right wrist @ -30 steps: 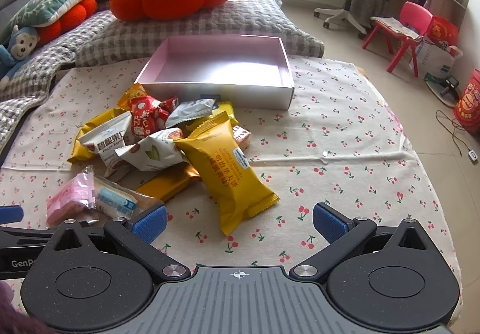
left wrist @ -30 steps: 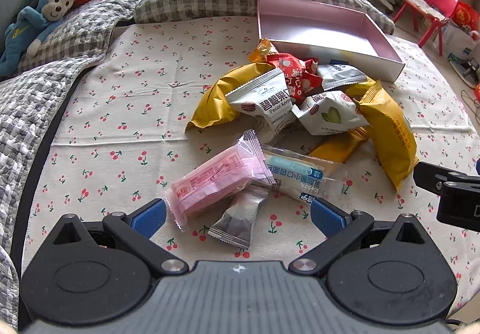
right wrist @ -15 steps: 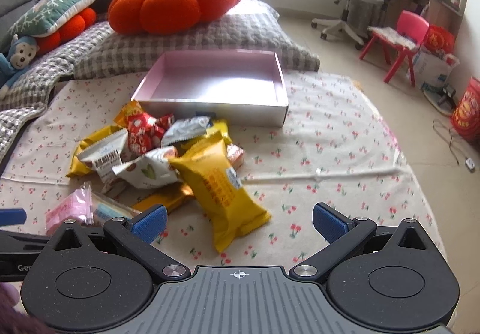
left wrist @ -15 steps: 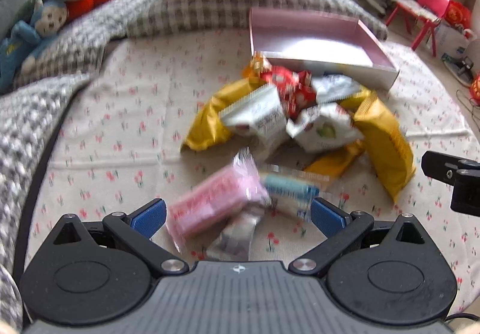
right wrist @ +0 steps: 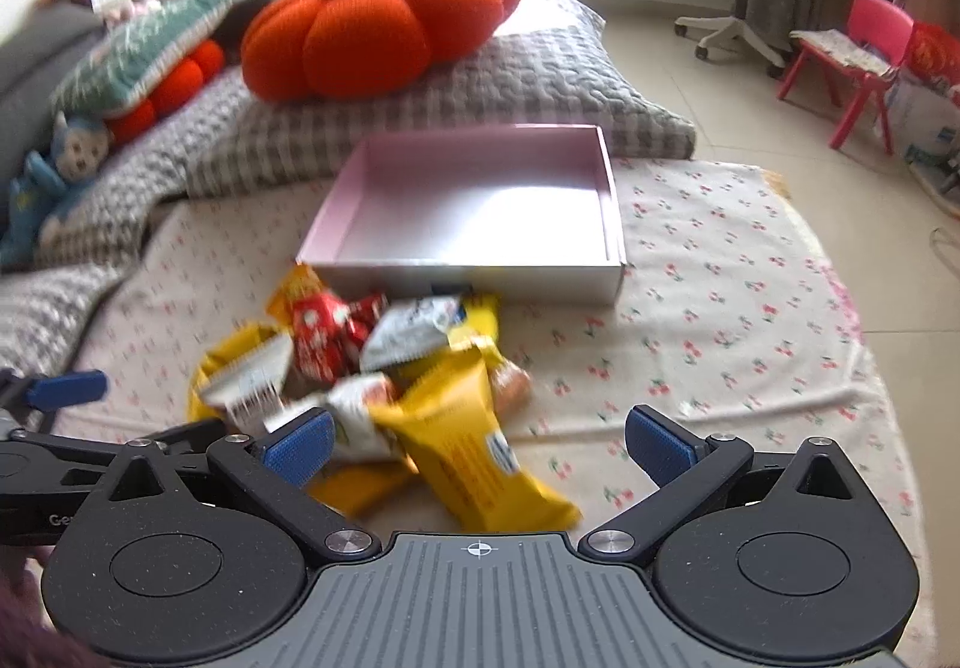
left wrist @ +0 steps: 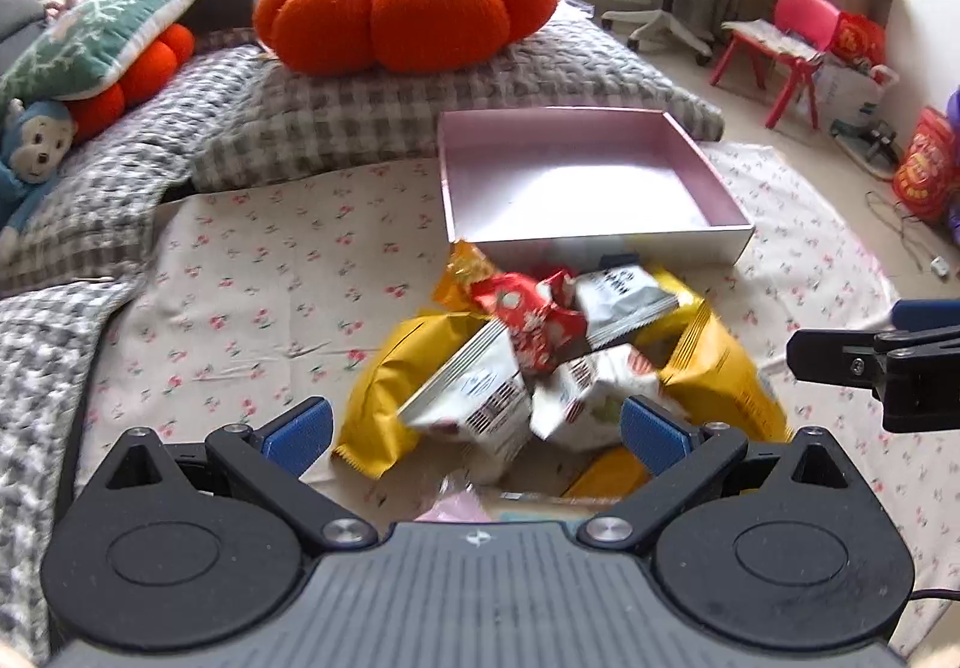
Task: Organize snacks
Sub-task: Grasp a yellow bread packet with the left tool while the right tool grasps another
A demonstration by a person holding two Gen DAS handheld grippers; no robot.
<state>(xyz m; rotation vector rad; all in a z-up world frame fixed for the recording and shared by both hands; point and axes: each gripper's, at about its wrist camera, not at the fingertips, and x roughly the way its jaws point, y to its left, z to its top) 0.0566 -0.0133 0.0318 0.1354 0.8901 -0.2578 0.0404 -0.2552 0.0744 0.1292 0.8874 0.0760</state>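
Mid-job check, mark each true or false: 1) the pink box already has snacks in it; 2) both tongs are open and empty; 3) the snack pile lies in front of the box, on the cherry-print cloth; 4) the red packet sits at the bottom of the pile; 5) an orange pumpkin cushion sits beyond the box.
1) False. The pink box is empty inside.
2) True. The left tongs and the right tongs stand wide apart, holding nothing.
3) True. The snack pile lies on the cherry-print cloth, against the box's near wall.
4) False. The red packet lies on top of other packets.
5) True. The pumpkin cushion rests on the grey checked pillow behind the box.
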